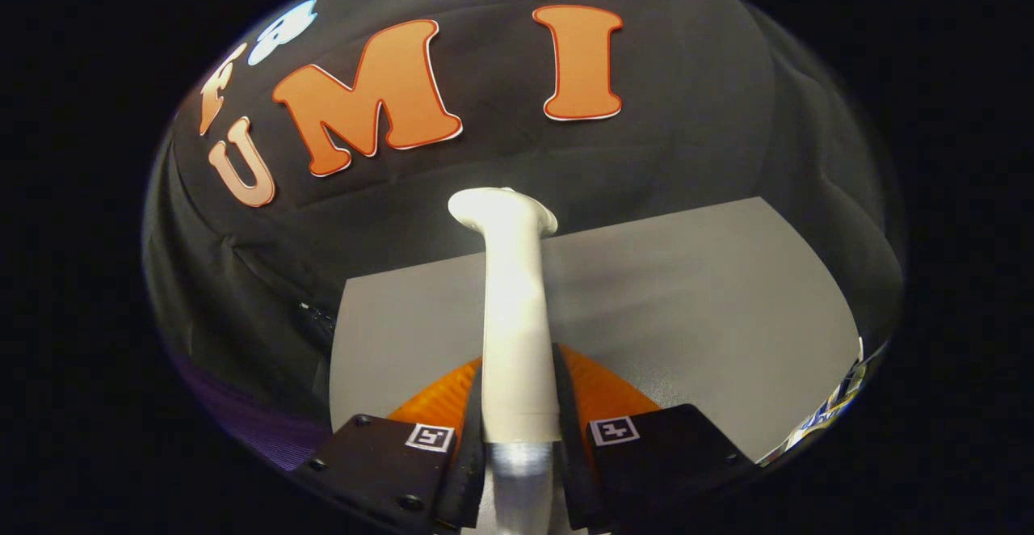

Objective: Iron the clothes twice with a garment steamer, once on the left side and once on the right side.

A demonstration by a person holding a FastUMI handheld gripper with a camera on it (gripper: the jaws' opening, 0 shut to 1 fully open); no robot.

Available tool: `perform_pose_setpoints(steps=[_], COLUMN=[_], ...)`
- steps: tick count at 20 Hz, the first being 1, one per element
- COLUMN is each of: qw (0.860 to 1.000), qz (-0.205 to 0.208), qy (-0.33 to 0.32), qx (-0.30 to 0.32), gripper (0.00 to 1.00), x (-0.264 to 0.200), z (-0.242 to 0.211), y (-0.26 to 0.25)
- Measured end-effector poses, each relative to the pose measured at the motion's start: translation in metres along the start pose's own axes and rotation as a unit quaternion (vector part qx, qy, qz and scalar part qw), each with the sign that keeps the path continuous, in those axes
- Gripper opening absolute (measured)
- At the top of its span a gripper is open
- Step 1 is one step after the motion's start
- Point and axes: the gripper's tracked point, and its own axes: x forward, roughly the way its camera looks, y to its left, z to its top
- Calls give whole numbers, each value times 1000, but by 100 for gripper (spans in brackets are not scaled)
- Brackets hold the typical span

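**Gripping the steamer, with no clothes yet ahead of it**

Standing upright between the two fingers, the white steamer (517,309) is clamped by its handle: the tongs (519,406) are closed on it, one finger pressed to each side of the shaft. The grip sits low on the handle, near where the white plastic gives way to a silvery collar, which leaves the long neck and the flared head free at twelve o'clock from the fingers. That makes sense for the job; the head is the part that must meet the cloth, so it needs to stick out well beyond the fingers with nothing in its way.

Beyond and beneath the steamer lies a grey surface (695,309), bare where I can see it, running from about nine o'clock round to three o'clock of the handle. Behind it hangs the black cloth wall (711,115) of the booth, creased and slack. The steamer's head appears to stand out against that wall just above the far edge of the surface, though I cannot tell how near it is to either.

I see no shirt or other garment ahead of the head, so my guess is that neither the left pass nor the right pass is under way here. With the handle held straight and centred, the person should be able to swing the head to either side without re-gripping. Whether steam is coming out, I cannot tell.
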Motion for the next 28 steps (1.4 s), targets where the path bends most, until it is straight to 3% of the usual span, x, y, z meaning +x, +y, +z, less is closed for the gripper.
perform_pose_setpoints(steps=[18,24,28], qw=[984,972,957], qz=[-6,-5,-19], qy=[-177,-224,-281], qx=[31,66,68], gripper=[47,43,43], x=[-181,-250,-322], z=[-16,-26,-32], y=[37,58,77])
